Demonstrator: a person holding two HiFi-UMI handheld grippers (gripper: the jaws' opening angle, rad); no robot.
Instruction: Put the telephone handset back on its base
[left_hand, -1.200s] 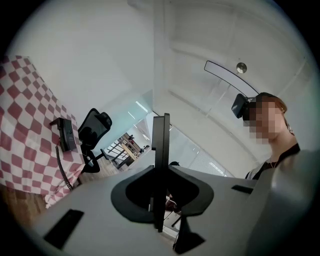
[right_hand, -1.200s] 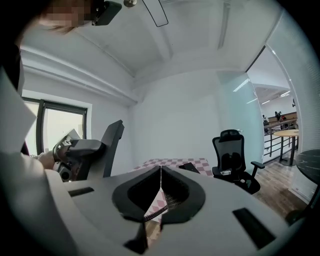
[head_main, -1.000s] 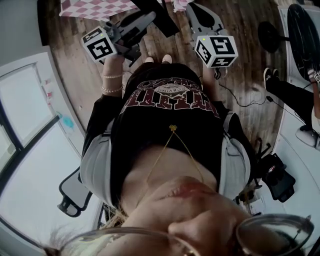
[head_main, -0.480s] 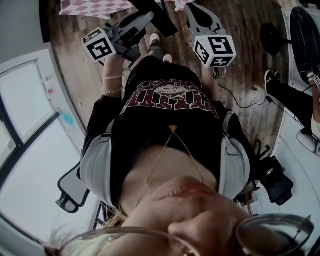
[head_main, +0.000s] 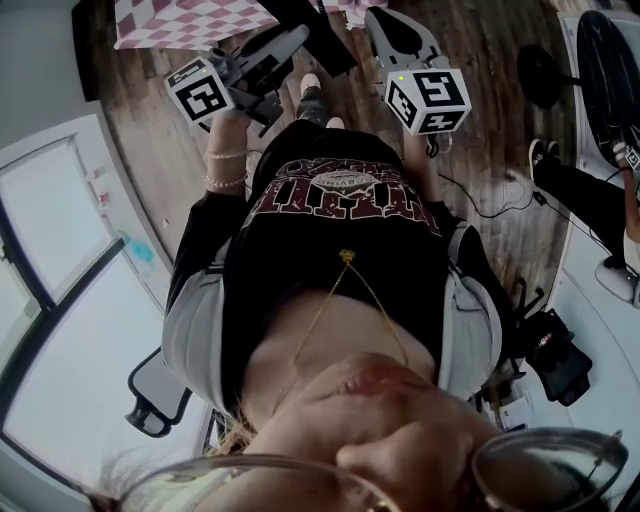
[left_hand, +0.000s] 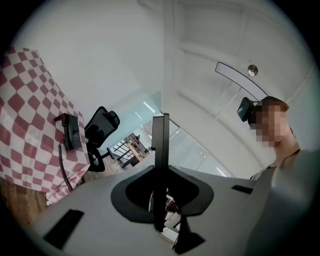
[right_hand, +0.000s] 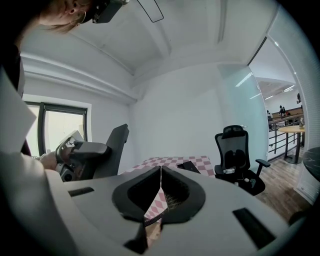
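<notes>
Left gripper (left_hand: 160, 118) and right gripper (right_hand: 160, 169) are closed and empty: this is the approach step. Next, reach the far telephone (left_hand: 70, 131), seemingly on the checked table (left_hand: 25, 125), and open.

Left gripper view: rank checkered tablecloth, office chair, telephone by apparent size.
1. checkered tablecloth: largest by far.
2. office chair.
3. telephone, on the cloth: smallest, though not far behind. The chair stands farther from the camera, so it looks smaller than it really is.

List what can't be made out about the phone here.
Telephone, left gripper view: too small and dark to tell handset from base.
Checked cloth, head view: cut off by the top edge; no telephone shows.
Dark thing on cloth, right gripper view: too small to name.
</notes>
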